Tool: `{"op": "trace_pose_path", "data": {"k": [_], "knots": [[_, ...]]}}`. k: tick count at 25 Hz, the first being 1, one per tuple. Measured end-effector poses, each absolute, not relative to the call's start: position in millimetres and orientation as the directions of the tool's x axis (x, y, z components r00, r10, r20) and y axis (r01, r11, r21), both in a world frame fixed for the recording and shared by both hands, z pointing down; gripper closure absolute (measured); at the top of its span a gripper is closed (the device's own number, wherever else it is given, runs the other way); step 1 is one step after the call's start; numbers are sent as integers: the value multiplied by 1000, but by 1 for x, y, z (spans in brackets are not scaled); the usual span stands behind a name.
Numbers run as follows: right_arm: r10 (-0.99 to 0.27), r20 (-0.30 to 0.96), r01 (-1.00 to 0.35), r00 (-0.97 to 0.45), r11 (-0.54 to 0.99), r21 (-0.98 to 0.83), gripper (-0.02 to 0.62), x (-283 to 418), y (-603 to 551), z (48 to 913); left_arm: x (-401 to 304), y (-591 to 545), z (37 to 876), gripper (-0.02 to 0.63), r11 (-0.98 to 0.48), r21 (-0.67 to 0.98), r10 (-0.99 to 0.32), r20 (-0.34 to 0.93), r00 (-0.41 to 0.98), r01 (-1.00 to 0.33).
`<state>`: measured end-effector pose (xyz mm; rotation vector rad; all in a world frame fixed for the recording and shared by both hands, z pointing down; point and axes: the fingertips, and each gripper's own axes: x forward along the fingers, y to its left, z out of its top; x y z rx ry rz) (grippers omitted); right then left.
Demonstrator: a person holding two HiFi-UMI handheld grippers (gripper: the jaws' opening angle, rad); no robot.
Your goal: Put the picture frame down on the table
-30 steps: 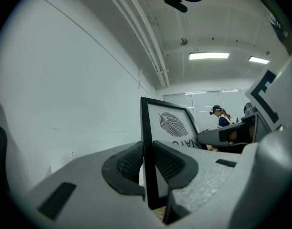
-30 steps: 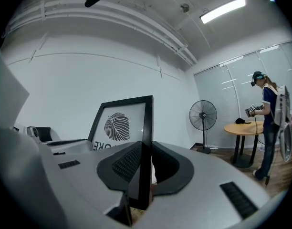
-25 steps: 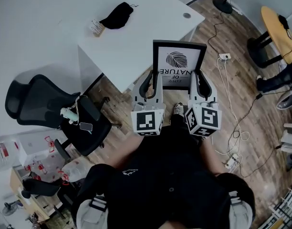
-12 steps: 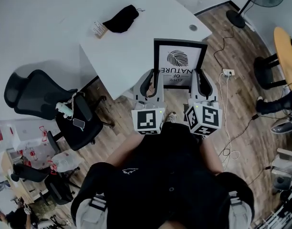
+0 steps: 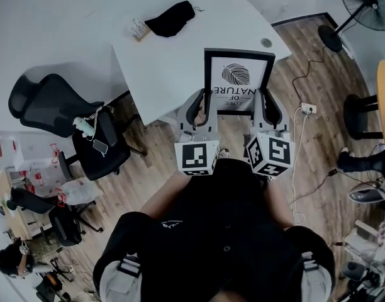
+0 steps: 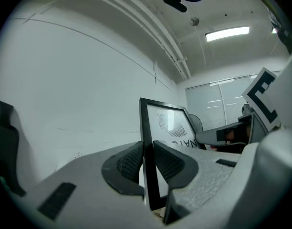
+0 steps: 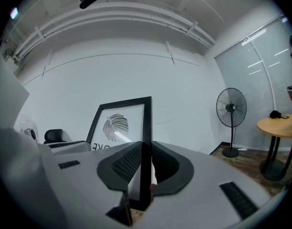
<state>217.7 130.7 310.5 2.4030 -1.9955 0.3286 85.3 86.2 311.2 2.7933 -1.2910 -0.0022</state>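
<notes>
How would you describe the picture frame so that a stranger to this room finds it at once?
Find the large white table. At its near edge, the left gripper and right gripper hold a black picture frame upright. Unlike the dark cloth on the table, it shows a leaf print and the word NATURE.

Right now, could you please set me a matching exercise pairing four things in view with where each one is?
Things:
1 frame
2 cloth
3 fan
4 chair

Places:
A on the floor, far right
B on the table, far side
C gripped by left claw and right claw
D on the floor, left of the table

Pairs: 1-C, 2-B, 3-A, 4-D
</notes>
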Motion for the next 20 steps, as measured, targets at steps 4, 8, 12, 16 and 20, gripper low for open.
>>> {"op": "trace_pose_path", "data": {"k": [4,8,12,16,20], "knots": [[-976,177,-978,126,-152,-142,529,220,124,318,86,85,317,534,-615,60,-785,45,618,-786],[-981,175,-983,87,-113,-143,529,215,114,319,79,81,319,534,-584,60,-808,48,587,-810],[-982,179,-987,57,-82,-138,529,210,101,322,73,72,323,534,-561,68,-824,51,564,-825],[-982,187,-990,41,-65,-124,529,211,94,329,74,66,332,534,-546,88,-832,59,552,-833],[-977,207,-992,46,-70,-109,529,214,74,333,77,45,339,534,-553,107,-825,69,561,-827]]}}
